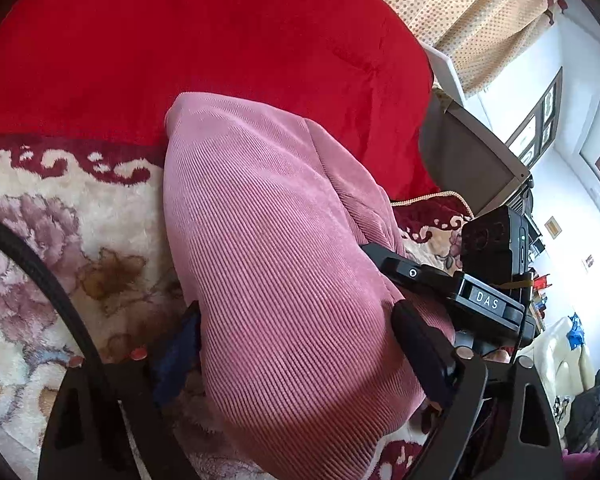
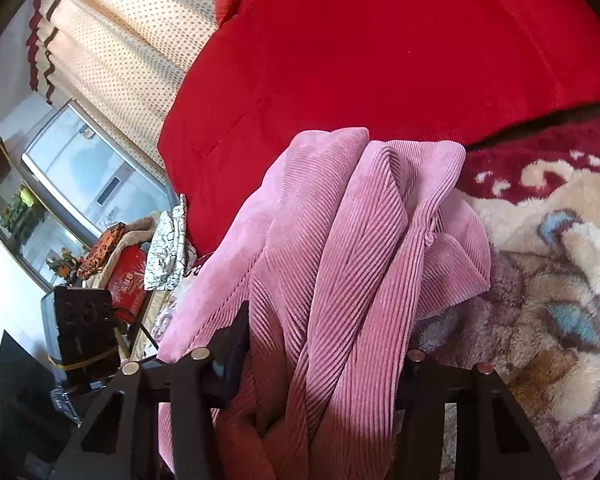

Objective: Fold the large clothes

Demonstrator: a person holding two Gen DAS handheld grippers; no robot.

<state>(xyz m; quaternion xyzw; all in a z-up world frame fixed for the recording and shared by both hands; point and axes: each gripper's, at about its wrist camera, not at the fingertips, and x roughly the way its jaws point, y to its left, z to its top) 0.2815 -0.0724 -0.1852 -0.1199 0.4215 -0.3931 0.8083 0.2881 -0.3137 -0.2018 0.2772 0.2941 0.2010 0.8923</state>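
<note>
The pink corduroy garment fills the gap between the fingers of both grippers, so nothing else could pass between them there. Just beyond its far edge the red quilt rises as a soft bank that blocks the way forward, while open floral blanket lies free on the left gripper's left and on the right gripper's right. The right gripper touches the garment's right edge, crowding that side.

Red quilt lies on floral blanket; dotted curtain behind.
</note>
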